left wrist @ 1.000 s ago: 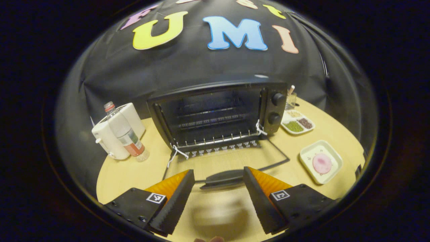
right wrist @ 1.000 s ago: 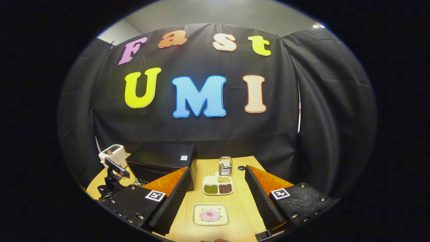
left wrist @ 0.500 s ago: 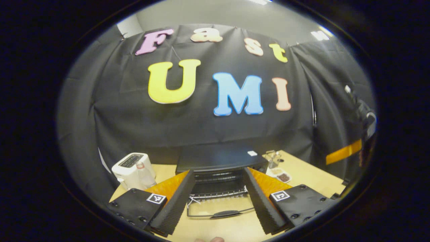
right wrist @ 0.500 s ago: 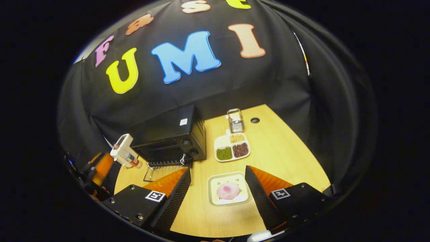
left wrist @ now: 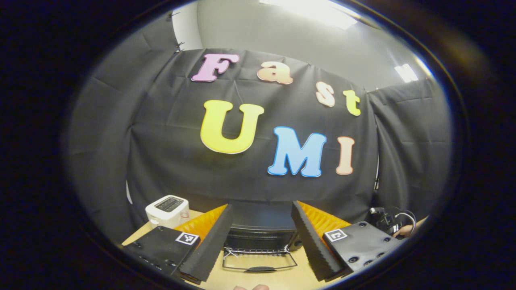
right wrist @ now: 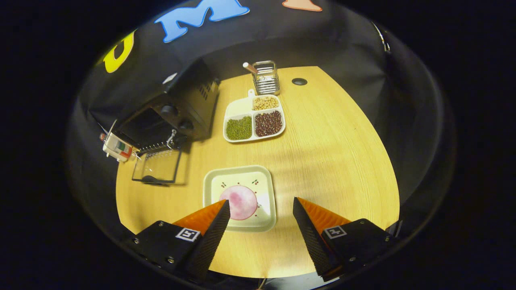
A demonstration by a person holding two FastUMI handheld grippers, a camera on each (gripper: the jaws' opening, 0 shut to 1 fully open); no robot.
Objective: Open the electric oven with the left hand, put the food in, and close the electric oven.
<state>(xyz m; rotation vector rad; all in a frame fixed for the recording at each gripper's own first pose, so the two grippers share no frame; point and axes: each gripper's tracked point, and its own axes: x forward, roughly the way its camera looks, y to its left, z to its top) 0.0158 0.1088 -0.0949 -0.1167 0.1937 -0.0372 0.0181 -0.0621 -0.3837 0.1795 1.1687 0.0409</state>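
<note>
The black electric oven (right wrist: 169,108) stands at the back left of the table, its glass door (right wrist: 157,167) folded down flat. A pink round food piece (right wrist: 238,201) lies on a square white plate (right wrist: 266,181) near the front edge. My right gripper (right wrist: 260,237) is open and hangs above the plate's front edge, its left finger beside the food, touching nothing. My left gripper (left wrist: 260,247) is open too, raised and drawn back from the oven (left wrist: 262,231); the dropped door (left wrist: 260,262) shows low between its fingers.
A divided white dish of beans (right wrist: 254,119) sits right of the oven, with a metal holder (right wrist: 266,76) behind it. A white toaster (left wrist: 167,209) stands left of the oven, a bottle (right wrist: 117,147) beside it. A hand (left wrist: 403,230) holding the other gripper shows at the right.
My left gripper has lifted and pulled back from the opened oven door, tilting upward. My right gripper has tipped downward and moved over the plate with the food.
</note>
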